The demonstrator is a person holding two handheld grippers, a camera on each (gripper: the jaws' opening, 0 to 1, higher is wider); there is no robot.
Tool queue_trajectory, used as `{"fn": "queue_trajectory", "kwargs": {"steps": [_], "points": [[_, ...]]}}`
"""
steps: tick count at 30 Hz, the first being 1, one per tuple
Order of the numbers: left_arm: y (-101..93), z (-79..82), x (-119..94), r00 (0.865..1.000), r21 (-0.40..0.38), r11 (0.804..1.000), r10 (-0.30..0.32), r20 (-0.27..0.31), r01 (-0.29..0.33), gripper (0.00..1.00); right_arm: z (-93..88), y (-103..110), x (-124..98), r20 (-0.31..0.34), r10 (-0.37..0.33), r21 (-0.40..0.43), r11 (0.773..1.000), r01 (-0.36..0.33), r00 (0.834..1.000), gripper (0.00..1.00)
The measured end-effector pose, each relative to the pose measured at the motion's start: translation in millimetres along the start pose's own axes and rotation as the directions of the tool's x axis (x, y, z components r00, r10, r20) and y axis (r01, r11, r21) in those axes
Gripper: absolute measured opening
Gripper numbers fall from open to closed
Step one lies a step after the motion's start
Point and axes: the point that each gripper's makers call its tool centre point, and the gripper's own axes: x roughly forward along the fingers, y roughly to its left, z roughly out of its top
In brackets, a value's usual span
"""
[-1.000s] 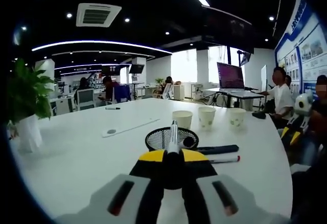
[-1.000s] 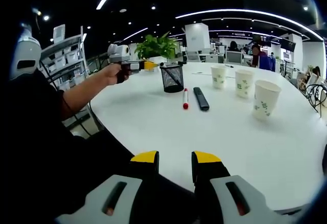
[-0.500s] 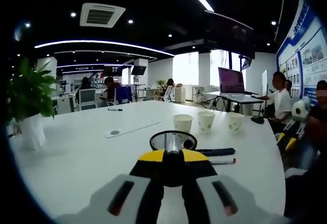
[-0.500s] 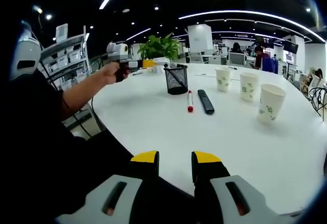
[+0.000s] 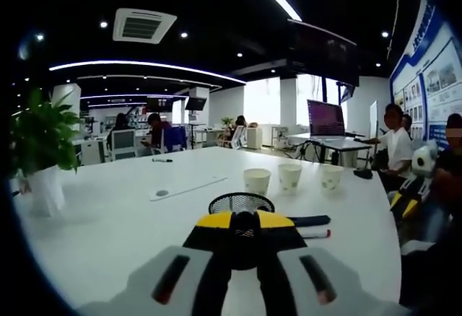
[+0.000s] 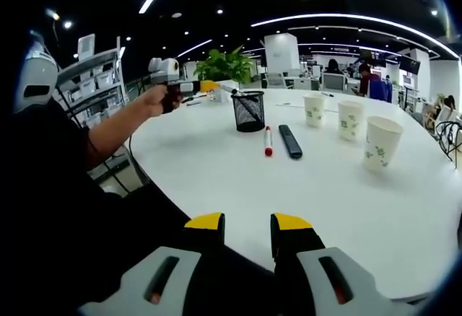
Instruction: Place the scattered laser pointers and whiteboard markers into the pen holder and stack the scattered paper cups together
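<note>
The black wire-mesh pen holder (image 6: 248, 110) stood upright at the upper centre of the right gripper view, near the curved left edge of the white surface (image 6: 216, 186). Just to its lower right lay a whiteboard marker (image 6: 267, 141) with a red cap and a flat black laser pointer (image 6: 290, 141), side by side but apart, both clear of the holder. Three paper cups (image 6: 349, 120), white with a small green print, stood upright in a loose row further right, each separate from the others. Smooth bare surface ran from these things down to my right gripper (image 6: 249, 222), whose yellow-tipped jaws were spread with nothing between them, so I had plenty of room there.

In the left gripper view the left gripper (image 5: 245, 221) sat directly in front of the holder's round rim, hiding its lower wall. The yellow tips looked drawn close around a dark gap, yet I could not tell whether they were shut or pinching anything. The marker and pointer poked out to the right of the tips, partly hidden by them. In the right gripper view a hand (image 6: 160, 101) held that gripper at the upper left, and the blur there hid any thin item in it.

A leafy potted plant (image 6: 227, 66) stood behind the holder. People sat at desks in the background, too small to make out.
</note>
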Motion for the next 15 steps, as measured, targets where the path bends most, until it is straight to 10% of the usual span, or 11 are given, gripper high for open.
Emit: {"fn": "queue_trajectory", "kwargs": {"steps": [15], "points": [[1.9,10.8,-1,0.999,0.013,0.999,0.033,0.028,-0.034,0.13,-3.7,1,1,-0.003,0.004,0.009,1.000,-0.004,1.000,0.28]]}}
